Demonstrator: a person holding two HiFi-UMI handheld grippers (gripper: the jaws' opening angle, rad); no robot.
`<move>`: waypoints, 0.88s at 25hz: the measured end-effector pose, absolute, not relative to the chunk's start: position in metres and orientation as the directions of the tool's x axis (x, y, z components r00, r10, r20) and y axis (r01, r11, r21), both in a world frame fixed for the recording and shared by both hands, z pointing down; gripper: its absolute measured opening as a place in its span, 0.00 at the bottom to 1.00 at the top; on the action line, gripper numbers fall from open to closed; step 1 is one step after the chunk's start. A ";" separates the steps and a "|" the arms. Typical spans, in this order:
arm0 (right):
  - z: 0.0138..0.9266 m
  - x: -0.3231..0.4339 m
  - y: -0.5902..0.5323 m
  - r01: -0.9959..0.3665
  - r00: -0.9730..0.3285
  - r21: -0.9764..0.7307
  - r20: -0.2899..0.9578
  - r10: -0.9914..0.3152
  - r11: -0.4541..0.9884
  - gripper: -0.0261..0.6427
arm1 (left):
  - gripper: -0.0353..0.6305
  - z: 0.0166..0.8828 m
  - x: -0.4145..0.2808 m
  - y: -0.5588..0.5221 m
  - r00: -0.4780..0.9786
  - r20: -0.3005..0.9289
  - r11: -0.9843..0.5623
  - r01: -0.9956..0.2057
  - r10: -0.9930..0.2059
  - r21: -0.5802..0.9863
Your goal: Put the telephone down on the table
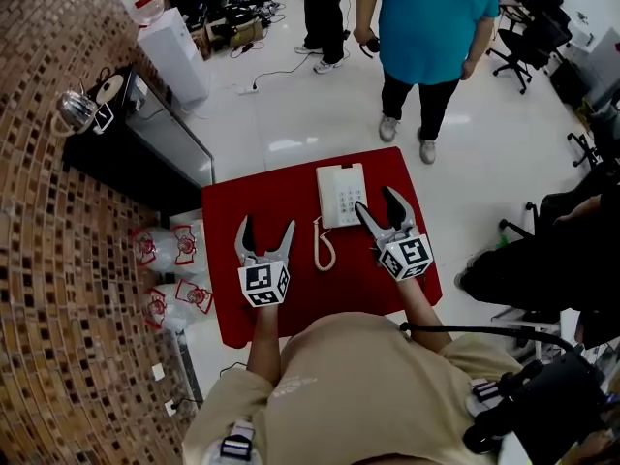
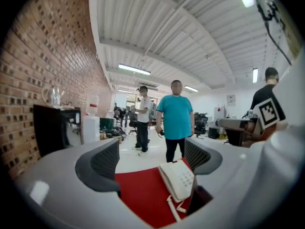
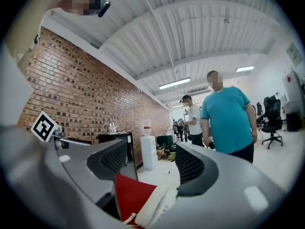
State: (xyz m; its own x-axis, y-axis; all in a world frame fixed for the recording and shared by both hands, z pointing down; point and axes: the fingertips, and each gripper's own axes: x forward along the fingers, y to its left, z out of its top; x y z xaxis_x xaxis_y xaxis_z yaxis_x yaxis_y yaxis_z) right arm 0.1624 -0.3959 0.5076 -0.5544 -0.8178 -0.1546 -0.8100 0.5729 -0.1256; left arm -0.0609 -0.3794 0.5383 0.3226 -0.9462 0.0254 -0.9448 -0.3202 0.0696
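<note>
**A:** Where does the telephone [image 1: 341, 194] sit?

**B:** Flat on the red table [image 1: 291, 303], close to its far edge. Its coiled cord [image 1: 323, 245] trails toward the near side.

**A:** And the grippers?

**B:** The right gripper [image 1: 377, 202] hangs just beside the telephone's right edge, jaws spread and pinching nothing (its own view shows the telephone low in the gap, pads off it). The left gripper [image 1: 266, 229] stands well to the left over bare red surface, jaws likewise spread and empty.

**A:** Room to move?

**B:** Bare red lies between the grippers and along the near edge. Past the far edge there is open floor, then a person in a teal shirt [image 1: 426, 27]. A black cabinet [image 1: 145, 148] stands near the far left corner, and bags [image 1: 170, 250] lie beside the left edge.
</note>
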 end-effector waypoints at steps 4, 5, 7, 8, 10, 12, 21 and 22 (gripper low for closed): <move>0.503 0.173 -0.386 -0.860 -0.486 -0.073 -0.177 -0.856 0.504 0.67 | 0.71 0.534 -0.078 -0.366 0.234 -0.024 -0.234 -0.972 -0.972 0.015; 0.503 0.177 -0.385 -0.875 -0.463 -0.069 -0.175 -0.869 0.480 0.67 | 0.71 0.530 -0.081 -0.364 0.228 -0.035 -0.229 -0.973 -0.973 0.018; 0.504 0.183 -0.386 -0.895 -0.426 -0.073 -0.163 -0.890 0.441 0.67 | 0.71 0.526 -0.084 -0.362 0.219 -0.041 -0.220 -0.975 -0.975 0.020; 0.505 0.185 -0.387 -0.899 -0.417 -0.075 -0.148 -0.897 0.431 0.66 | 0.71 0.525 -0.084 -0.362 0.215 -0.036 -0.216 -0.976 -0.976 0.018; 0.510 0.184 -0.389 -0.902 -0.416 -0.072 -0.108 -0.903 0.425 0.65 | 0.71 0.525 -0.083 -0.362 0.214 -0.026 -0.214 -0.977 -0.977 0.016; 0.513 0.180 -0.388 -0.901 -0.423 -0.067 -0.076 -0.903 0.428 0.64 | 0.71 0.524 -0.082 -0.360 0.221 -0.020 -0.221 -0.975 -0.975 0.020; 0.495 0.173 -0.374 -0.894 -0.427 -0.092 -0.114 -0.897 0.438 0.64 | 0.71 0.516 -0.069 -0.350 0.251 -0.024 -0.251 -0.968 -0.968 0.026; 0.493 0.174 -0.374 -0.896 -0.422 -0.096 -0.117 -0.899 0.433 0.64 | 0.71 0.512 -0.068 -0.350 0.252 -0.030 -0.253 -0.967 -0.967 0.021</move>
